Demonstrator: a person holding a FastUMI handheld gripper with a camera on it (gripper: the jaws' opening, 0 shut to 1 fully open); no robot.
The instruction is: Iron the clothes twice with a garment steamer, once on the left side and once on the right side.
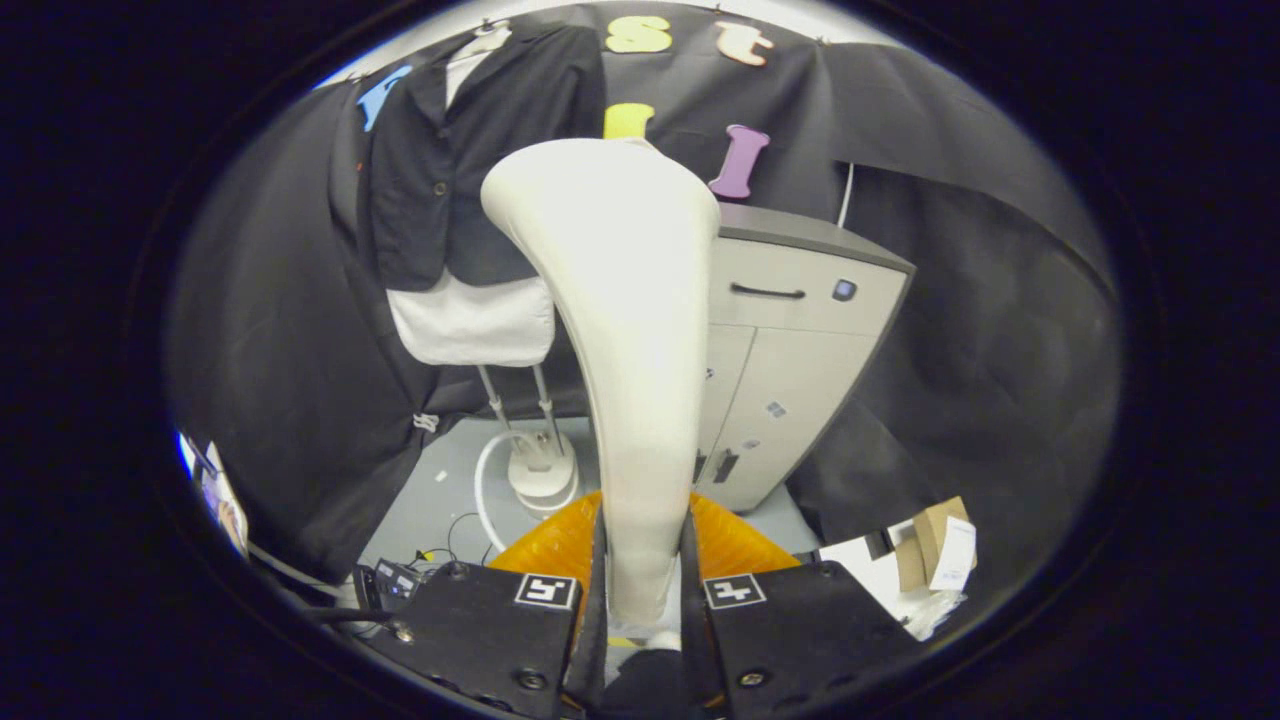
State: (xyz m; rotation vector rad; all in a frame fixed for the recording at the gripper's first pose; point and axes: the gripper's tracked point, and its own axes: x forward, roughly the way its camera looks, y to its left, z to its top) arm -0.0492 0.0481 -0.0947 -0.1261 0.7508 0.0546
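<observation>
The jacket (470, 150), dark, hangs on a hanger against the booth wall, well beyond the fingers and off to their left, over a white board (475, 320) on two thin poles. To the right of it stands a grey cabinet (800, 330) with a drawer handle near its top. Between the two, close in front of you, rises the steamer (620, 330): a cream wand, narrow at the grip and flaring to a broad head at the top. On the floor under the board sits the white base (543, 470), with a hose curling round it. A cardboard box (935, 545) lies off to the right.

Your gripper (645, 590) has both fingers pressed on the wand's narrow lower end, one each side, so you have it firmly in hand.

By my reckoning, you've got the steamer picked up, but its head is not at the jacket. Both passes, left and right, look yet to be done.
</observation>
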